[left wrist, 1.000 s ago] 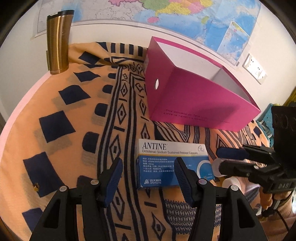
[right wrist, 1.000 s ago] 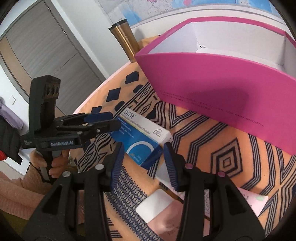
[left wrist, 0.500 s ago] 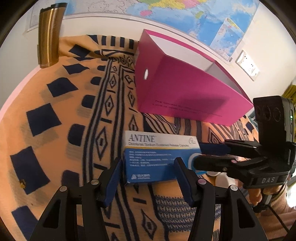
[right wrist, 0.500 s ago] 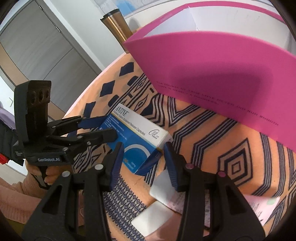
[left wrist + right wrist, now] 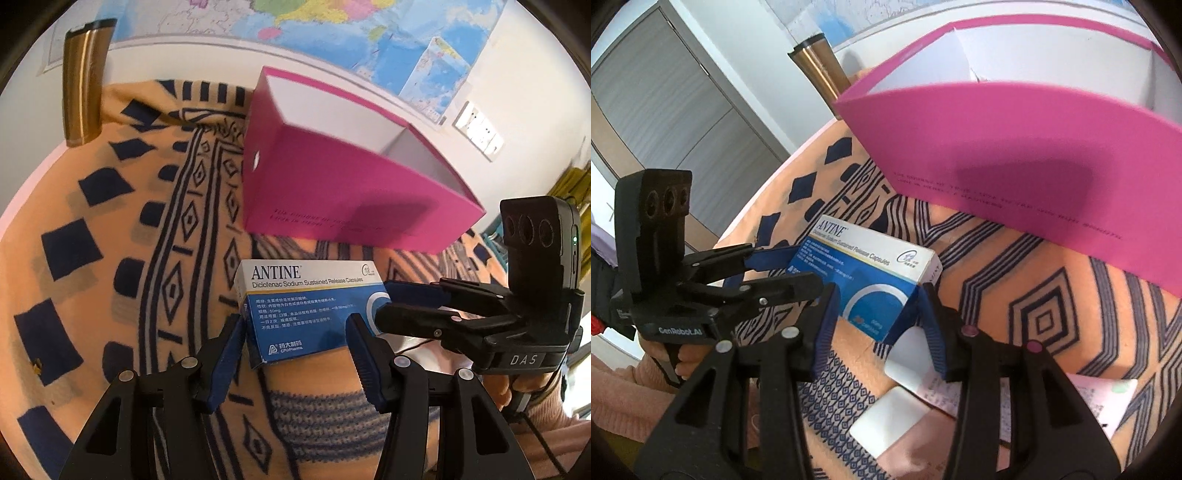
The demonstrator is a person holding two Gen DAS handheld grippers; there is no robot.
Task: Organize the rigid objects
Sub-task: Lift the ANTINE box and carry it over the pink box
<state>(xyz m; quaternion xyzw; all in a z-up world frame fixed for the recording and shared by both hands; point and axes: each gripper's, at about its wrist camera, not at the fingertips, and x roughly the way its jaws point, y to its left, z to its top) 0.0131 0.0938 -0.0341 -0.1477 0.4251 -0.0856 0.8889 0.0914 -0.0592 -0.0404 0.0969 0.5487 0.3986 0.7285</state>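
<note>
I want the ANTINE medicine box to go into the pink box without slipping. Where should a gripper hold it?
Grip the ANTINE box across its two short ends, coming from above and its near side. It lies flat on the patterned cloth, so the long thin edges sit low, while the ends stand clear. The pink box behind is open-topped.

A flat blue-and-white cardboard medicine box (image 5: 310, 306) marked ANTINE is tilted with its near end raised off the patterned orange cloth, at six o'clock from an open-topped magenta cardboard box (image 5: 354, 192) with white inside.
</note>
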